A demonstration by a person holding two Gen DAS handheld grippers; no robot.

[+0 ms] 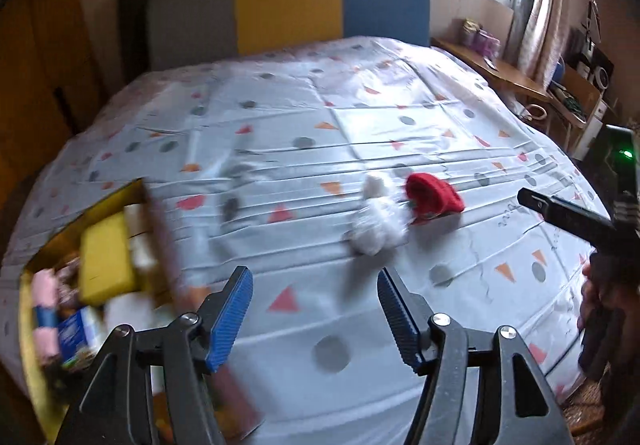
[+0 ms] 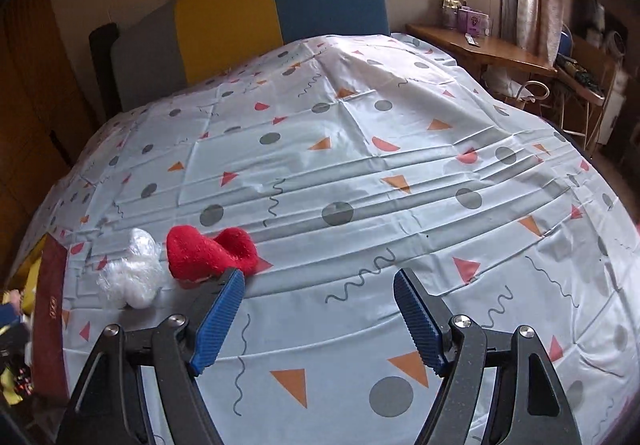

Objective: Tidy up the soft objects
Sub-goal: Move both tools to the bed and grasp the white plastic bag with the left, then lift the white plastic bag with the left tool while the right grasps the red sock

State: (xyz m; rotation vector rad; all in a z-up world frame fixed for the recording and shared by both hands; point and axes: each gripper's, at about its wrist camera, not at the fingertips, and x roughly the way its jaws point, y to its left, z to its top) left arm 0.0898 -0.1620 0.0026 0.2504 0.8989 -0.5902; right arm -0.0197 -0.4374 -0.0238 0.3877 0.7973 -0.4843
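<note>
Red plush, soft and fuzzy, is the eye-catcher: in the left wrist view the red plush toy [image 1: 434,198] lies on the bed [image 1: 360,117], well ahead and a little right, touching a white fluffy wad [image 1: 376,225] just left of it. The left tool [image 1: 316,313] hangs with its blue pads spread and nothing between them. Near left sits the open box [image 1: 136,193], blurred, already stuffed with a yellow sponge [image 1: 106,257] and other bits. At far right the right tool's finger pokes in.

Over to the right wrist view: the right tool [image 2: 320,311] is spread wide too, empty, with the red toy [image 2: 208,255] just beyond its left pad and the white wad [image 2: 132,275] further left. Both look feather-light and squashy; I'd pinch the toy across its thick middle, since it should compress, not slip.
</note>
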